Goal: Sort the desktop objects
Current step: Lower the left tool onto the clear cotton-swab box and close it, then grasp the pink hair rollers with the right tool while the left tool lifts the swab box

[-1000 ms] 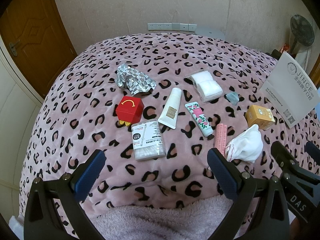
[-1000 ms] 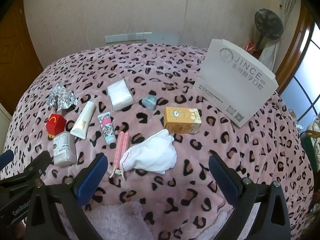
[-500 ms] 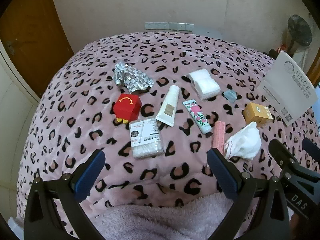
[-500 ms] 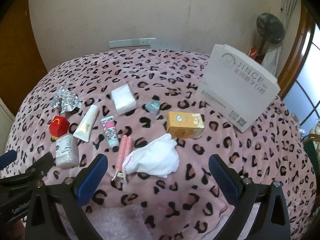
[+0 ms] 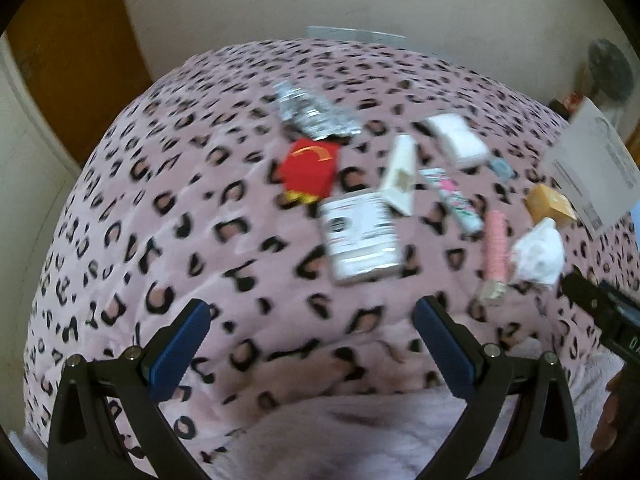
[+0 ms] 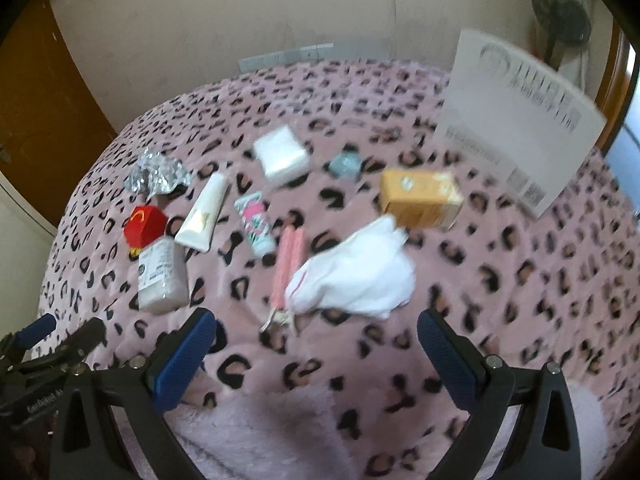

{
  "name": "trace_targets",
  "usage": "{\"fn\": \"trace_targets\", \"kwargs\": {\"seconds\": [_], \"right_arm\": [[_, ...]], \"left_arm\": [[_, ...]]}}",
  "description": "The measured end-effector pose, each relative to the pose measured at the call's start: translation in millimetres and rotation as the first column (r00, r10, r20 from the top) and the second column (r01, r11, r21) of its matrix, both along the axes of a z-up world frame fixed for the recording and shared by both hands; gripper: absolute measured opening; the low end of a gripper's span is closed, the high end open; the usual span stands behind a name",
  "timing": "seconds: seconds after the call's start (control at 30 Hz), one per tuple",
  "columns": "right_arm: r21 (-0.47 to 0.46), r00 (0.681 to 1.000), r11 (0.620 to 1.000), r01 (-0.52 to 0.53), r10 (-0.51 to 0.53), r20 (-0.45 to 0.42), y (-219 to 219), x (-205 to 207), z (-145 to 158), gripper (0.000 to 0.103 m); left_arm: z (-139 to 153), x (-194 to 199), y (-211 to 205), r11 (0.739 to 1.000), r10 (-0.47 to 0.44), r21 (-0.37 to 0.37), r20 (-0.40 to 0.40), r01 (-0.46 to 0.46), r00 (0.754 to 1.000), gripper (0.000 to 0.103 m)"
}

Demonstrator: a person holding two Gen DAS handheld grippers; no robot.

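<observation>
A pink leopard-print blanket [image 6: 520, 280] covers the worktop. On it, from largest to smallest: a white paper bag [image 6: 516, 120] standing at the far right, a white cloth [image 6: 360, 276], an orange box [image 6: 420, 198], a cotton-swab box [image 5: 360, 236] and a red box [image 5: 308, 170]. Left tool [image 5: 310, 344] and right tool [image 6: 316, 350] hover spread wide, empty.

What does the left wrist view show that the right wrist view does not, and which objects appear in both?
Only the left wrist view: the right gripper's black body at its right edge. Only the right wrist view: the left gripper's body at its left edge. Both share the red box, the white cloth, the orange box and the white paper bag on the leopard blanket.
</observation>
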State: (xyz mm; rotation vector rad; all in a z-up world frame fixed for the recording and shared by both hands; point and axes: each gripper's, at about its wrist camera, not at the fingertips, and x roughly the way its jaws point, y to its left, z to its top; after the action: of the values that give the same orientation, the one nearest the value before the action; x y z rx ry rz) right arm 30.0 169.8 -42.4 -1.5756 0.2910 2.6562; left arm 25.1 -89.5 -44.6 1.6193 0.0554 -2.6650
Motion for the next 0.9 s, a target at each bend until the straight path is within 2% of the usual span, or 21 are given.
{"fn": "trace_targets", "kwargs": {"seconds": [0.07,0.13,0.2,0.37,0.47,0.6,0.8,0.9], "right_arm": [[-0.04,1.0,0.999,-0.004,0.005,0.023,-4,-2,-12,0.103],[-0.081,0.999,0.997,-0.003,0.007,0.042,-8,-6,-23,0.103],[-0.109,0.999,0.994,-0.006,0.012,0.05,-12,-10,-30,0.102],[-0.095,0.999,0.995,-0.011,0.014,0.033,-14,-17,-34,0.101],[-0.092,0.999,0.996,-0.001,0.004,0.038,-7,-19,-37,0.093],[-0.102,0.998,0.995,0.016,-0.01,0.056,2,-23,-44,0.088],[-0.093,1.0,0.995,-0.019,0.021,0.017,-4,-38,-41,0.088],[-0.121,0.999,0.992,-0.042,0.042,-0.003,-10,-54,-39,0.083]], "left_arm": [[-8,-5,-15,0.999,0.028,0.039,0.02,-0.029,0.999,0.103],[-15,-13,-21,0.995,0.024,0.092,0.032,-0.027,0.999,0.103],[-24,-25,-18,0.994,0.009,0.111,0.049,-0.014,0.999,0.103],[-49,-58,7,0.988,-0.027,0.157,0.1,0.011,0.995,0.103],[-66,-77,23,0.985,-0.025,0.173,0.14,0.001,0.99,0.103],[-86,-91,32,0.99,0.004,0.136,0.17,-0.027,0.985,0.103],[-99,-92,38,0.997,0.022,0.072,0.167,-0.035,0.986,0.103],[-103,-93,39,0.999,0.013,0.05,0.166,-0.022,0.986,0.103]]}}
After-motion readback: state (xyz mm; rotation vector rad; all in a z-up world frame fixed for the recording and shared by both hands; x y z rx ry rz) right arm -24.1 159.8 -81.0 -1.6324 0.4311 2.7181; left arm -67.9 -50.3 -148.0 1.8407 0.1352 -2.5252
